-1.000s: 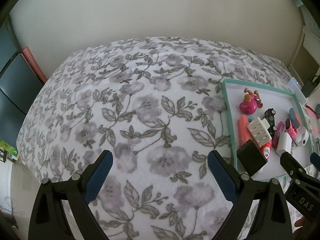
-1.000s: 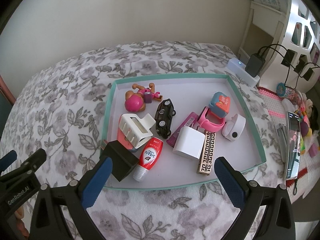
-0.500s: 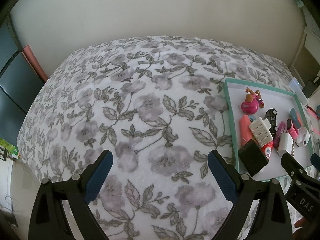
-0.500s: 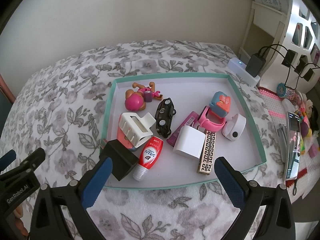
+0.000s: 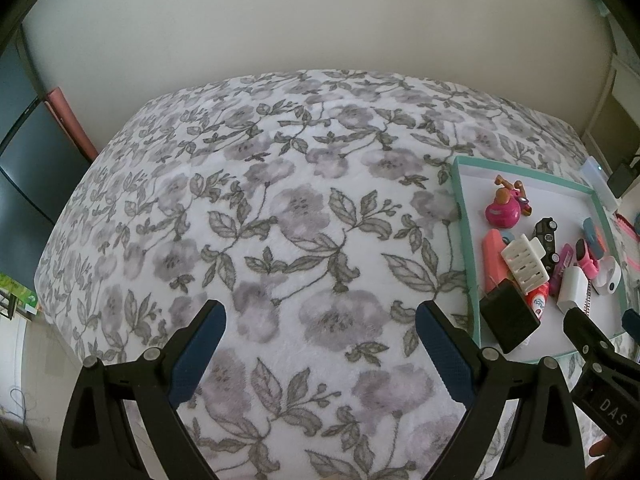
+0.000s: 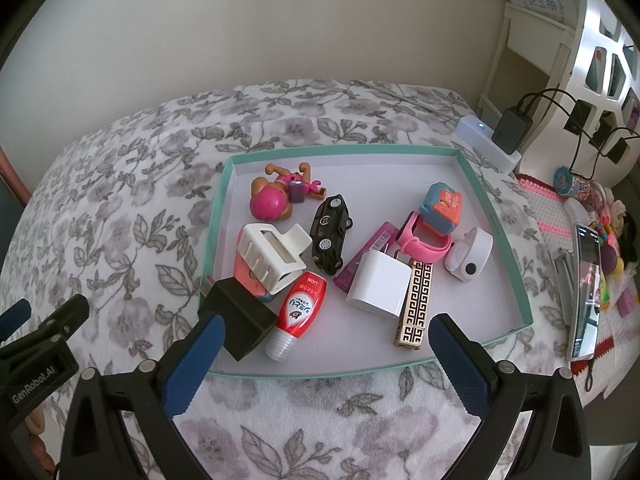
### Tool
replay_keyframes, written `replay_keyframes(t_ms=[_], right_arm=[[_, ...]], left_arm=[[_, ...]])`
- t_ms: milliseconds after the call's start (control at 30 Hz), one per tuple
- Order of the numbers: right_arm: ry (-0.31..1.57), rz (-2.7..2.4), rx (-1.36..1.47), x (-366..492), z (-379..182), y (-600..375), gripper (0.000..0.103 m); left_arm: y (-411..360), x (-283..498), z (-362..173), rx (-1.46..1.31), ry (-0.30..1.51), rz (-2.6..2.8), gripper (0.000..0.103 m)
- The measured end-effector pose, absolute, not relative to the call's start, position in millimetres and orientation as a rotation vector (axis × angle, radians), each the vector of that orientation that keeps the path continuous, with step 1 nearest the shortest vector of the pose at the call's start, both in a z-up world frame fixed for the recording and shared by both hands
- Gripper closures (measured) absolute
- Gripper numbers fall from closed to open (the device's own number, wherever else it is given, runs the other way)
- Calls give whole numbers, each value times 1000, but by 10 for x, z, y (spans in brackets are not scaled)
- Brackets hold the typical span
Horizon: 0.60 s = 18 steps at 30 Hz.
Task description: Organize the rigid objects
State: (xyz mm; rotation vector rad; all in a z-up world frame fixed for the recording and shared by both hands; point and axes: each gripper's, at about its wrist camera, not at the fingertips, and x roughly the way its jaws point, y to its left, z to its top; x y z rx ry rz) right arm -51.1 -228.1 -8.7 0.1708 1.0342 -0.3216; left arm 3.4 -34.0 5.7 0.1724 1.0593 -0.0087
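R gripper jaws wide, empty, hovering over near edge of teal-rimmed tray. L gripper also wide, empty, over bare floral bedspread; tray sits at its 3 o'clock.

In tray, R view: black cube at 10 o'clock by the near-left corner, touching red LION tube. White charger block at 12, leaning on gold patterned bar. White hair claw at 11, black toy car behind it. Pink watch and white round gadget at 1. Pink doll far left.
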Motion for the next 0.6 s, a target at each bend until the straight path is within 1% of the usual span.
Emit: replay_keyframes(t_ms=[600], right_arm=[[1036,-322,169,-502,-88,-2273,0]], left_arm=[[-330,34,39,171,1065,-2,7]])
